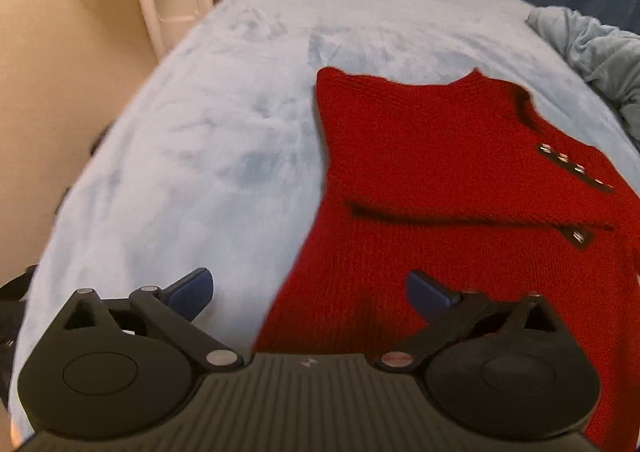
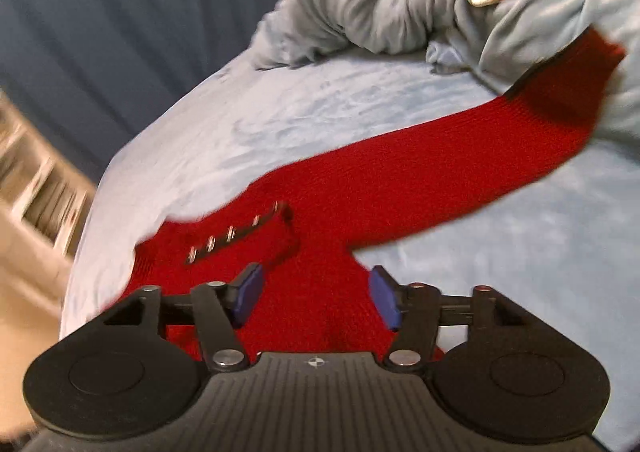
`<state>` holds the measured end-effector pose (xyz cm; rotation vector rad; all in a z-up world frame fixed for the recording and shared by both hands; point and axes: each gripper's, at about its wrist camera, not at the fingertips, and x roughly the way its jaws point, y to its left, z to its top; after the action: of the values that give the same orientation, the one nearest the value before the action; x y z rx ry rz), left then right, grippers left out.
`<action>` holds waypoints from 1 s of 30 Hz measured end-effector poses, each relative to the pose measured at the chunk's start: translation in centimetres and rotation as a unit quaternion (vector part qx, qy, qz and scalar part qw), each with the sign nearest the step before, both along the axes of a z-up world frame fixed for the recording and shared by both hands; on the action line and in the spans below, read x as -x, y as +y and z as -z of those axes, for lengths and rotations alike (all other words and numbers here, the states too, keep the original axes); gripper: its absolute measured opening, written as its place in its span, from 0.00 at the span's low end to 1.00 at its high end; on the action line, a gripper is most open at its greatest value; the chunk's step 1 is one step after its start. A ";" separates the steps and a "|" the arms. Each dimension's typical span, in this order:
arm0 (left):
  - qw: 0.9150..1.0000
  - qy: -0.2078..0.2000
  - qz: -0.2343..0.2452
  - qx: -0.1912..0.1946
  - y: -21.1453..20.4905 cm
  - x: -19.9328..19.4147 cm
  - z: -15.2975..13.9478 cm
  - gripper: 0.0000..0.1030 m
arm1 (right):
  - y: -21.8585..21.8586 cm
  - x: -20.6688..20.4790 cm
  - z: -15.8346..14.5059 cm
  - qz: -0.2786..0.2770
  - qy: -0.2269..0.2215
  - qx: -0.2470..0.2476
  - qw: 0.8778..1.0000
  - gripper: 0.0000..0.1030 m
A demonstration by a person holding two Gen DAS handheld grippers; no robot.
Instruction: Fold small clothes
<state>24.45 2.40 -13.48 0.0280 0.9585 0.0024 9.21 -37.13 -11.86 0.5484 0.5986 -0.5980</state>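
Left wrist view, my left gripper point(image 1: 308, 292) spread wide, holding nothing, red knit sweater point(image 1: 440, 179) flat on pale blue bed point(image 1: 180, 155), right gripper point(image 2: 316, 300) parted above sweater, sleeve point(image 2: 460, 167) outstretched.

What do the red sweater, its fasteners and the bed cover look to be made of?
Sweater: knitted yarn, matte; ribbed rows show, likely wool or acrylic. Fasteners: small shiny silver pieces in a row, probably metal snaps, too blurred to confirm. Bed cover: pale blue plush, fleece-like, with brushed patches in the nap.
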 end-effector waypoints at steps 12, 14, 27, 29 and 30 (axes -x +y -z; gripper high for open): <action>0.999 0.012 0.042 -0.017 -0.7 15.0 -3.8 1.00 | 6.0 8.5 -4.1 -0.040 0.003 0.014 0.999 0.67; 0.999 -0.005 0.040 -0.006 -0.7 16.2 -5.4 1.00 | 6.7 9.6 -5.2 -0.045 -0.016 0.025 0.999 0.67; 0.997 -0.044 0.051 -0.039 -3.9 19.0 -9.1 1.00 | 6.5 14.0 -6.3 -0.058 -0.030 0.056 0.996 0.68; 0.997 -0.042 0.050 -0.045 -4.3 18.9 -9.2 1.00 | 5.8 14.2 -6.0 -0.057 -0.030 0.049 0.997 0.68; 0.997 -0.041 0.050 -0.048 -4.5 18.8 -9.1 1.00 | 5.4 14.2 -6.0 -0.055 -0.030 0.050 0.997 0.68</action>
<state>5.66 -2.10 -4.34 0.1628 0.8728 -0.0431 -5.02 -31.75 -5.87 0.4361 0.5355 -0.5036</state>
